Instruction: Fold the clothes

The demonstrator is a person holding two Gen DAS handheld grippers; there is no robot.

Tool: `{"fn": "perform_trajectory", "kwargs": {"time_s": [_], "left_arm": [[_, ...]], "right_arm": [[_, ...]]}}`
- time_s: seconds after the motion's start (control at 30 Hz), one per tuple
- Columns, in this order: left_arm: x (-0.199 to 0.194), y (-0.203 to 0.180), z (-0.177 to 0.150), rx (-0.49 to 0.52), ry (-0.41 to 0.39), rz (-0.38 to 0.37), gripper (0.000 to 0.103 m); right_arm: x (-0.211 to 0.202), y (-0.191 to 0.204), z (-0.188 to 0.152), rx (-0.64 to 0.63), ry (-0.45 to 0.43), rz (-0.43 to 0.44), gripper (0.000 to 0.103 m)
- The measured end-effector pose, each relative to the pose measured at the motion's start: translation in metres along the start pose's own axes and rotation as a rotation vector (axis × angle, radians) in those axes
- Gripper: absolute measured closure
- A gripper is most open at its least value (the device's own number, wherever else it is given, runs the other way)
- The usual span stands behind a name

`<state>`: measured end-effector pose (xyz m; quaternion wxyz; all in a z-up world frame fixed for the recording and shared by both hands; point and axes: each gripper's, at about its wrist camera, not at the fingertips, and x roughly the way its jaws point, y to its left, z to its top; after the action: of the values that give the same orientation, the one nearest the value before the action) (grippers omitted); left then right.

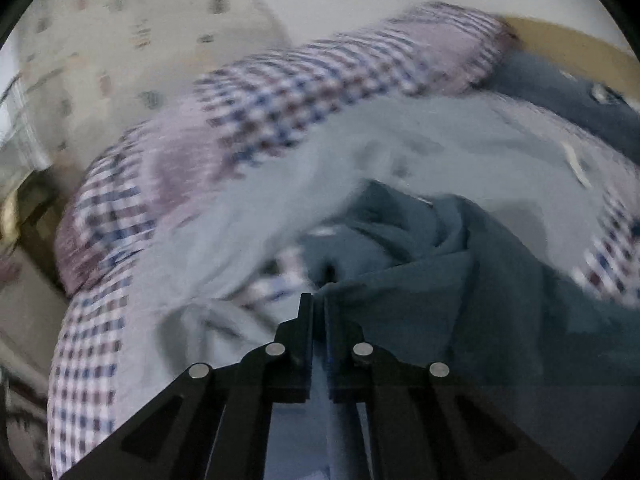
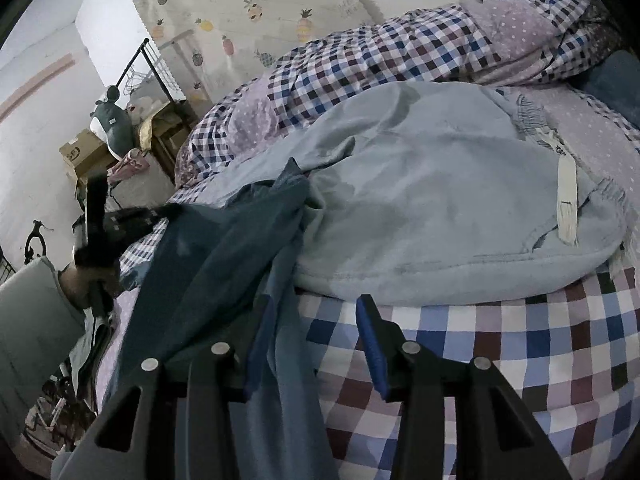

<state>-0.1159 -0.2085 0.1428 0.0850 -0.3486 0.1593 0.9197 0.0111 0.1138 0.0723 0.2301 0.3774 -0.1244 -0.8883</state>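
A dark teal garment [image 1: 420, 280] lies bunched on the bed, and my left gripper [image 1: 319, 304] is shut on a fold of it; this view is blurred. In the right wrist view the same teal garment [image 2: 224, 256] stretches from the left gripper [image 2: 160, 213], held by a hand [image 2: 76, 280], down across my right gripper [image 2: 314, 314]. The right gripper stands open with its blue pads [image 2: 374, 344] apart, and teal cloth drapes over its left finger and into the gap. A light blue garment [image 2: 440, 200] with a white drawstring [image 2: 566, 204] lies flat just beyond.
The checked bedspread [image 2: 520, 352] covers the bed, with a rolled checked quilt [image 2: 400, 52] along the far side. A pineapple-print curtain [image 2: 240, 12] hangs on the wall. Boxes [image 2: 80, 152], a plush toy [image 2: 112, 120] and a metal rack [image 2: 156, 68] crowd the floor to the left.
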Motion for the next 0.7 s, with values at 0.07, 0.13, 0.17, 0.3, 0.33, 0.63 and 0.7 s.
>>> {"fn": "perform_trajectory", "kwargs": {"time_s": [0.07, 0.13, 0.17, 0.3, 0.33, 0.63, 0.7], "left_arm": [[-0.005, 0.027, 0.004, -0.089, -0.009, 0.026, 0.1], [-0.009, 0.055, 0.006, -0.177, -0.017, 0.058, 0.1], [-0.01, 0.07, 0.007, -0.223, -0.018, 0.075, 0.1], [-0.007, 0.128, -0.01, -0.376, 0.027, 0.159, 0.1], [-0.007, 0.136, -0.017, -0.398, 0.038, 0.189, 0.1], [0.008, 0.191, -0.096, -0.599, 0.253, 0.462, 0.1], [0.018, 0.191, -0.114, -0.607, 0.325, 0.506, 0.1]], "right_arm": [[0.002, 0.0, -0.001, -0.002, 0.004, 0.001, 0.057], [0.003, 0.0, -0.001, -0.005, 0.01, 0.0, 0.057], [0.004, -0.001, -0.002, -0.006, 0.013, -0.001, 0.057], [0.009, -0.004, -0.005, -0.005, 0.03, -0.007, 0.057], [0.01, -0.004, -0.006, -0.006, 0.036, -0.009, 0.057], [0.024, -0.012, -0.015, -0.01, 0.125, -0.027, 0.057], [0.028, -0.014, -0.018, 0.001, 0.158, -0.021, 0.057]]}}
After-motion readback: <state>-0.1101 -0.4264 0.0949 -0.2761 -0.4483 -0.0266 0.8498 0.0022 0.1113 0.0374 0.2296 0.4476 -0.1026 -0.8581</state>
